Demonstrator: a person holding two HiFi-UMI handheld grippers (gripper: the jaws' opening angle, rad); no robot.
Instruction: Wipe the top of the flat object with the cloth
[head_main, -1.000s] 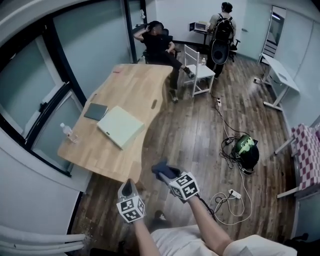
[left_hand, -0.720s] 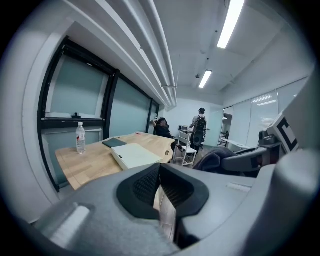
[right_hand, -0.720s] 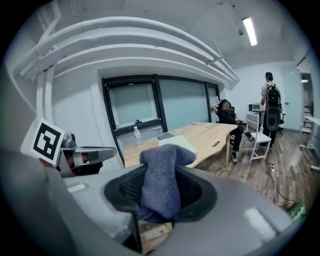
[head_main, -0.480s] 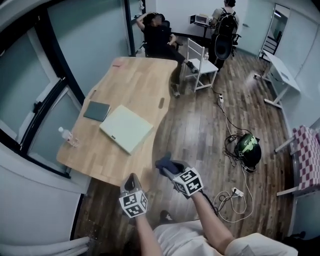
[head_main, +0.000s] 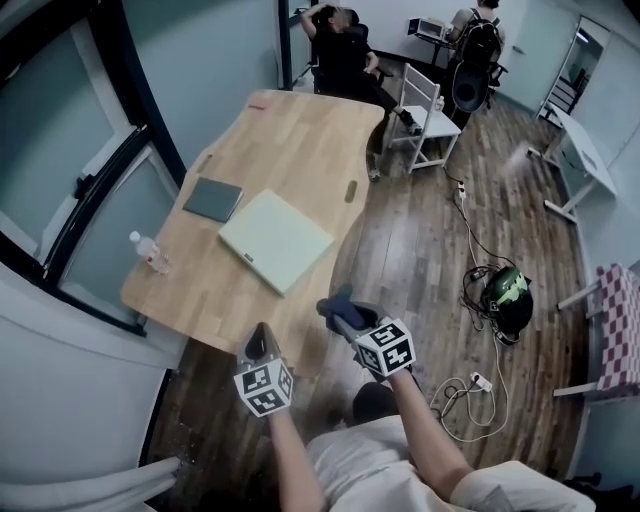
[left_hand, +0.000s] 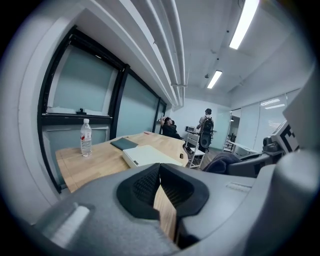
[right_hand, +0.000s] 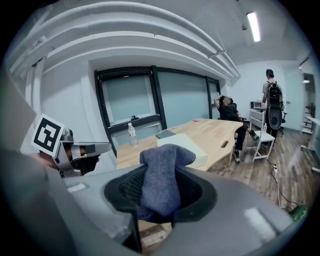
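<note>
Right claw (head_main: 342, 316) clamped on blue cloth (right_hand: 161, 172) | left claw (head_main: 260, 344) pinched closed, empty | both short of desk (head_main: 300, 150) | flat object (head_main: 277, 240) untouched; judged: whole wipe remains.

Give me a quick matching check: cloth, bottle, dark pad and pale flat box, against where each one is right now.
Things:
1. cloth
2. bottle
3. dark pad
4. pale flat box

Places:
A. standing near the edge of the table on the side of the window
B. clamped in the right gripper
C. lying in the middle of the table
D. lying flat beside the pale flat box, on its window side

Pairs: 1-B, 2-A, 3-D, 4-C
</note>
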